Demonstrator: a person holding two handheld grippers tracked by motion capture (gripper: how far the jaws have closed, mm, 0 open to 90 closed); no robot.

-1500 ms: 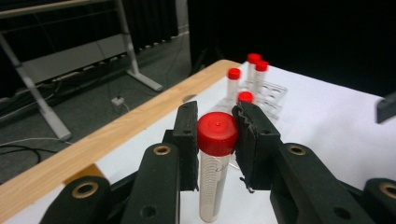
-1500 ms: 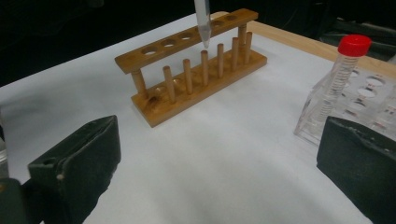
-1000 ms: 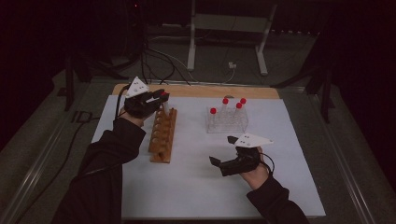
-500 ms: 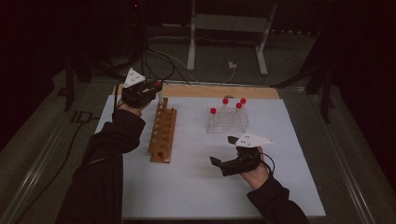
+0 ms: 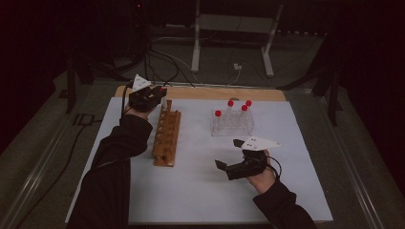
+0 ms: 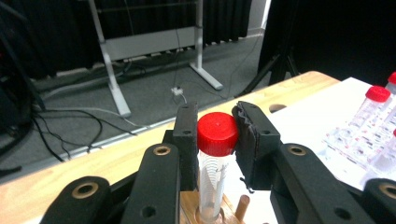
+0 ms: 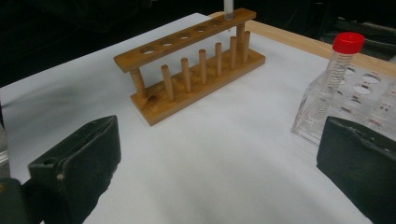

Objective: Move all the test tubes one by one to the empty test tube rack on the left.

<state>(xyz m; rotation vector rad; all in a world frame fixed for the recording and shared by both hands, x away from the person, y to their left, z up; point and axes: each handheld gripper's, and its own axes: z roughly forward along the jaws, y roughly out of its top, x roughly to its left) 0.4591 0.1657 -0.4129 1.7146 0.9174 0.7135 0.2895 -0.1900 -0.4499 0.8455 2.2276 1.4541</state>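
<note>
my left gripper [image 6: 215, 140] is closed on the red-capped tube [image 6: 214, 172], its pads pressing the cap from both sides. the tube's long axis stands upright, directly over the far end hole of the wooden rack [image 5: 167, 137], and in the left gripper view its lower end already sits in that hole. in my judgement the coming move turns on this one relation: tube axis in line with the hole axis, travel straight down, no tilt toward the peg beside it.

the rack lies lengthwise near the left edge of the white mat [image 5: 200, 200], its far end close to the mat's far left corner, where my left gripper works. its other holes look empty in the right gripper view.

my right gripper [image 5: 228, 166] rests near the mat's near right part, jaws wide apart with nothing between them, pointing toward the rack. it is well apart from the rack; the left hand is plainly the nearer one and carries the step.

the tube is clear plastic with printed graduation marks and a ribbed red screw cap; it looks rigid, light and empty. four more capped tubes stand upright in the clear rack [image 5: 232, 124] toward the mat's far right side.

i judge the tube to be partly seated; releasing before it bottoms out could let it drop or lean
</note>
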